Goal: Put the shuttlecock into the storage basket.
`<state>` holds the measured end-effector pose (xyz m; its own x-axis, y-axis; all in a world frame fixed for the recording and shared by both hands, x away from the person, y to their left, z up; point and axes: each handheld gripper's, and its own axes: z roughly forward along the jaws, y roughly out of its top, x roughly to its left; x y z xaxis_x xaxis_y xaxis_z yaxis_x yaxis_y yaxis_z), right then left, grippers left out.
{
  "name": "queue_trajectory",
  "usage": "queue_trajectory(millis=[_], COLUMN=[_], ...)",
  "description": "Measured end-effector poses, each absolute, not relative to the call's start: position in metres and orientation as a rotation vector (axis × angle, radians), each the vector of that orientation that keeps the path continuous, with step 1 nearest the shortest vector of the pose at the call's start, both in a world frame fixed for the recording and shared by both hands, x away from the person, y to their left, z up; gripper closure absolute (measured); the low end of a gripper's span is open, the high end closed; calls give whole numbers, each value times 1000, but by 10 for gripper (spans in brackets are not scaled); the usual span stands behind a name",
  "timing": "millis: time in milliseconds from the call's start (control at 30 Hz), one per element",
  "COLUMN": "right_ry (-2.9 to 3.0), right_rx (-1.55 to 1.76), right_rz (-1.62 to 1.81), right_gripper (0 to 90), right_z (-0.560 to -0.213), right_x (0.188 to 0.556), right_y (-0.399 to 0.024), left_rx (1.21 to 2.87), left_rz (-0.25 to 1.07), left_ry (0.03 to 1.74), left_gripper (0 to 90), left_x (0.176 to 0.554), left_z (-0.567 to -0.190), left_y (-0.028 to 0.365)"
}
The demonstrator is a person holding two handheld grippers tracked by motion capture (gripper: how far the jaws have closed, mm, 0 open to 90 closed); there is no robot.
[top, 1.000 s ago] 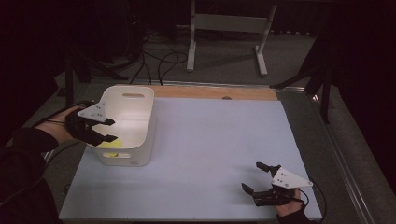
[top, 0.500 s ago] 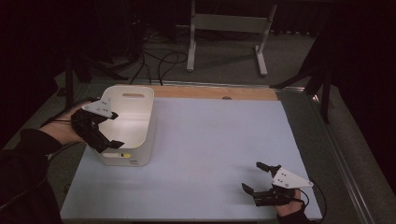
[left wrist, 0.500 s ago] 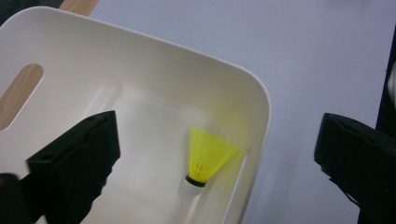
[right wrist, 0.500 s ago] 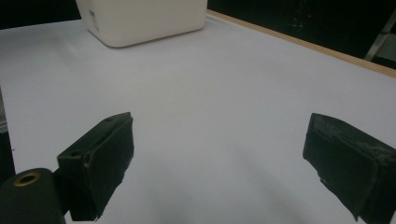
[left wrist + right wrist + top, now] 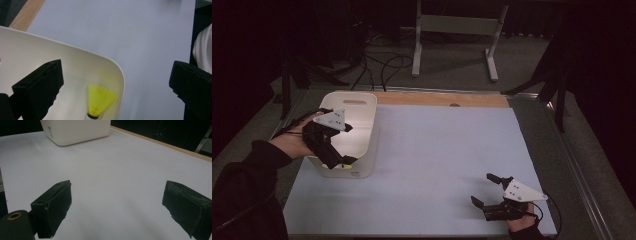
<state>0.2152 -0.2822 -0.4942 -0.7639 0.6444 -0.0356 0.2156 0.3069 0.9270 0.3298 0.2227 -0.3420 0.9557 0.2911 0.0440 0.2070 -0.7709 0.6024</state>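
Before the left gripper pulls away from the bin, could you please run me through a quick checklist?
1. Shuttlecock inside the white bin, near its corner: ok.
2. Left gripper jaws wide open, nothing between them: ok.
3. Shuttlecock free of the pads: ok.
4. Bin upright on the table mat: ok.
5. Right gripper open, empty, far from the bin: ok.
6. Shuttlecock lying or standing on its cork: cannot tell.
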Motion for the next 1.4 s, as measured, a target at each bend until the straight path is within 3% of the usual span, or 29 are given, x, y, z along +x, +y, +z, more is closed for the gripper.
queue_trajectory(millis=[1400], right_ry=[2171], right_rx=[766], right_rz=[1451], right_gripper=[84], right_z=[-493], right_x=[215], right_y=[-283], left_rx=[2436], left_rz=[58], left_ry=[151], left_gripper=[0], left_x=[307], left_z=[-370], left_y=[122])
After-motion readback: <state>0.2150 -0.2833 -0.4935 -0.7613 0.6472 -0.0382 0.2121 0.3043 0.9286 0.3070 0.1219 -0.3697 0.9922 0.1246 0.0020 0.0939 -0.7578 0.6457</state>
